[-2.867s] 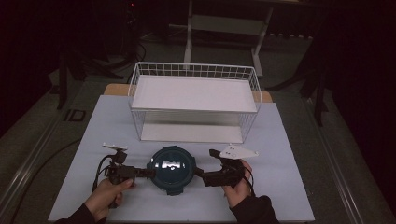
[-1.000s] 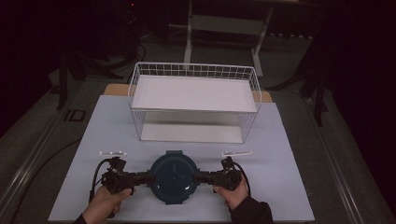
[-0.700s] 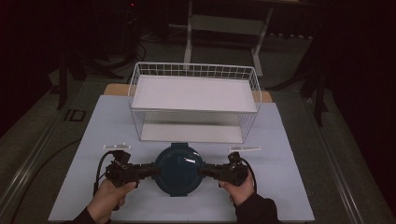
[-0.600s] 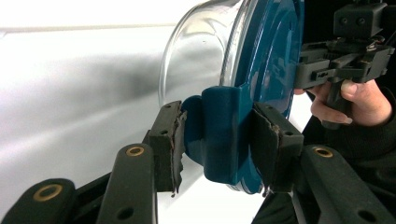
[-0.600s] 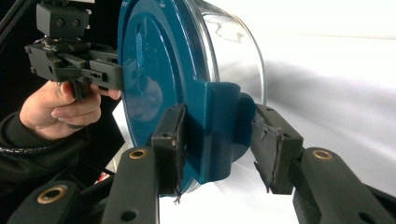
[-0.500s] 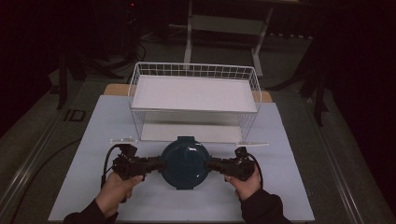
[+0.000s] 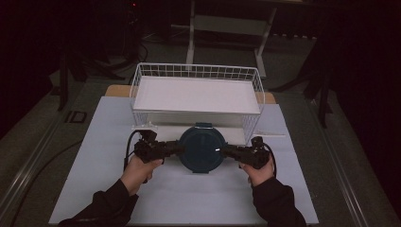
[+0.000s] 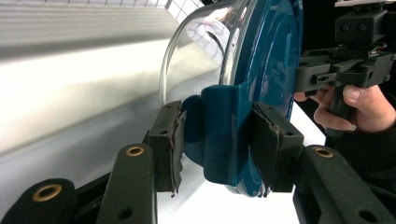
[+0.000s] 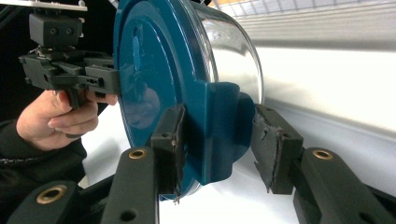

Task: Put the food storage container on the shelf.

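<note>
While the blue-lidded glass bowl [image 7: 202, 149] hangs just before the wire basket [image 7: 196, 72], the left gripper [image 8: 219, 140] and right gripper [image 9: 217, 140] each pinch a lid tab.

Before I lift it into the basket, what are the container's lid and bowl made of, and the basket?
Lid: likely plastic, teal, glossy sheen, moulded clip tabs. Bowl: clear, glass or hard plastic; see-through with bright reflections, I can't tell which. Basket: white-coated metal wire by its thin grid walls.

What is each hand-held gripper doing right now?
Left hand-held gripper: shut on the lidded glass bowl, at a lid tab.
Right hand-held gripper: shut on the opposite tab.
</note>
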Demonstrator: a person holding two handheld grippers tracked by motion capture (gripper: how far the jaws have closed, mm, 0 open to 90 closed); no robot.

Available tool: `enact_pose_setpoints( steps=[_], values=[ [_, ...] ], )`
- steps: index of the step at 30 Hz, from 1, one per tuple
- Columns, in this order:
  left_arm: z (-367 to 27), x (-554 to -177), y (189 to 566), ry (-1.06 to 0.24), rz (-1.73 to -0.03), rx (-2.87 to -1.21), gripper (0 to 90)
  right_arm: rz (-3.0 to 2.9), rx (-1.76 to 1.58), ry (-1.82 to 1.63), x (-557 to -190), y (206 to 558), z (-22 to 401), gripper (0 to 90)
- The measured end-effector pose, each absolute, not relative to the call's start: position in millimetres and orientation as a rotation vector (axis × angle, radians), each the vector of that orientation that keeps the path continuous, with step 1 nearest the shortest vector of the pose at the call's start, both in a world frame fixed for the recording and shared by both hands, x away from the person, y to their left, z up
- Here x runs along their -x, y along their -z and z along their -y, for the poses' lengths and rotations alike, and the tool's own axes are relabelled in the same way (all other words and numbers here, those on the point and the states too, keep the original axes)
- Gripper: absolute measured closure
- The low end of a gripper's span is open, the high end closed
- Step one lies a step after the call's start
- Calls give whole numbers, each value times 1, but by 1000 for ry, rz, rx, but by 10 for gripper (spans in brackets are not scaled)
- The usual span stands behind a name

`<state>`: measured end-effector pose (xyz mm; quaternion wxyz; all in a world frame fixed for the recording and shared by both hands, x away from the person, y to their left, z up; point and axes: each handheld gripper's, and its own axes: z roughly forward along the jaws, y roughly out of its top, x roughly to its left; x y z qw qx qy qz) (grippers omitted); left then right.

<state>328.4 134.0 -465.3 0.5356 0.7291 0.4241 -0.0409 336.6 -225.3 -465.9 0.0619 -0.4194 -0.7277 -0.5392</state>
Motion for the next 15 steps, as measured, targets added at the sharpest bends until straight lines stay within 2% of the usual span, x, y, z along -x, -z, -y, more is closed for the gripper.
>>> enact_pose_setpoints(
  steps=[15],
  values=[
    [-135, -370, 495, 68, -989, -1728, 554, 2214, 1281, 1634, -377, 492, 225, 563]
  ],
)
